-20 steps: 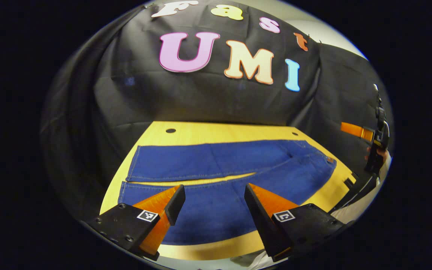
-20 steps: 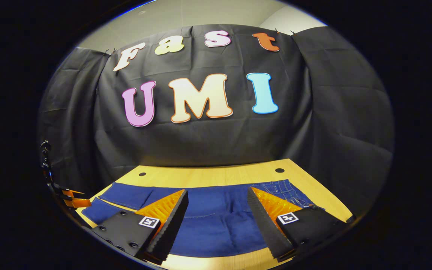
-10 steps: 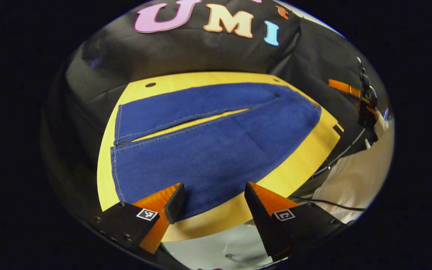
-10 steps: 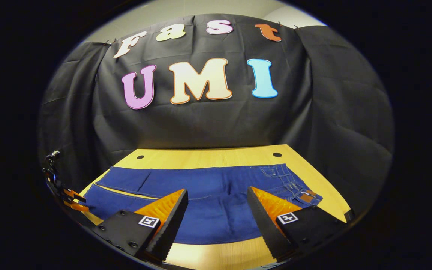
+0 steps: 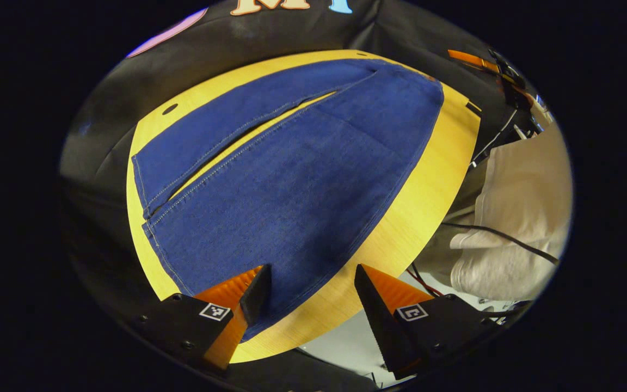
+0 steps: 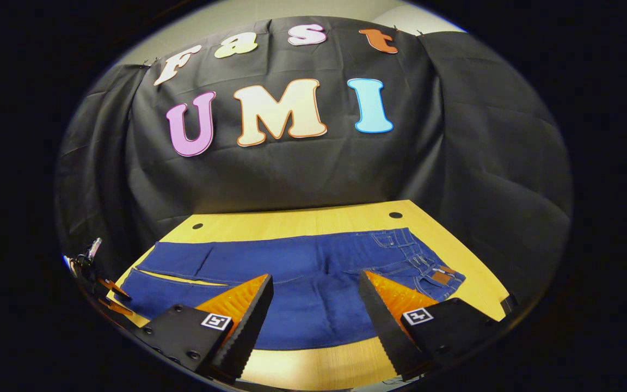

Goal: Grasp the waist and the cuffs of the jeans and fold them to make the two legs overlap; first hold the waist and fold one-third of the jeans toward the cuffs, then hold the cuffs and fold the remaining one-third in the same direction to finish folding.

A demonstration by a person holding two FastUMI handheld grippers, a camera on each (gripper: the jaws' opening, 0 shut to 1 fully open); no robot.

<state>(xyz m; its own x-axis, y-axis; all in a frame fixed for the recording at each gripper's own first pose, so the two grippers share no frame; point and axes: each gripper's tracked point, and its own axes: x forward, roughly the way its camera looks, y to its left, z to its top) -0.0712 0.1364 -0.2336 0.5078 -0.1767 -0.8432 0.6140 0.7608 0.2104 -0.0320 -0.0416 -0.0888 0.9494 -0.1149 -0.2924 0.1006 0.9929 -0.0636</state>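
Two legs of the jeans point(image 5: 292, 174) lie flat and side by side on the worktop point(image 5: 428, 185), with a narrow wedge of bare wood showing between them, so the first fold, laying one leg over the other, is not yet made. In the left gripper view the garment's long axis runs from the cuffs at the lower left of the frame up to the waist at the upper right. The left tongs point(image 5: 311, 286) hang released above the near leg close to its cuff end, one finger over denim and the other out past the worktop's front edge. By that reckoning the left hand is the nearer one for the cuffs.

In the right gripper view the jeans point(image 6: 302, 283) stretch across the lower frame, cuffs at the left, waist point(image 6: 428, 267) with its belt loops and leather patch at the right. The right tongs point(image 6: 316, 302) are likewise released, poised over the seat region, with the waist lying just to the right of them; the right hand looks better placed for that end. The left tongs point(image 6: 108, 294) show small at the lower left, beside the cuffs.

Room for moving seems fair: a strip of bare wood runs along the front edge and a wider band lies behind the far leg, ahead of the black cloth wall point(image 6: 292, 179). A person's pale garment point(image 5: 515, 218) and loose cables sit at the right of the left gripper view, beyond the worktop.
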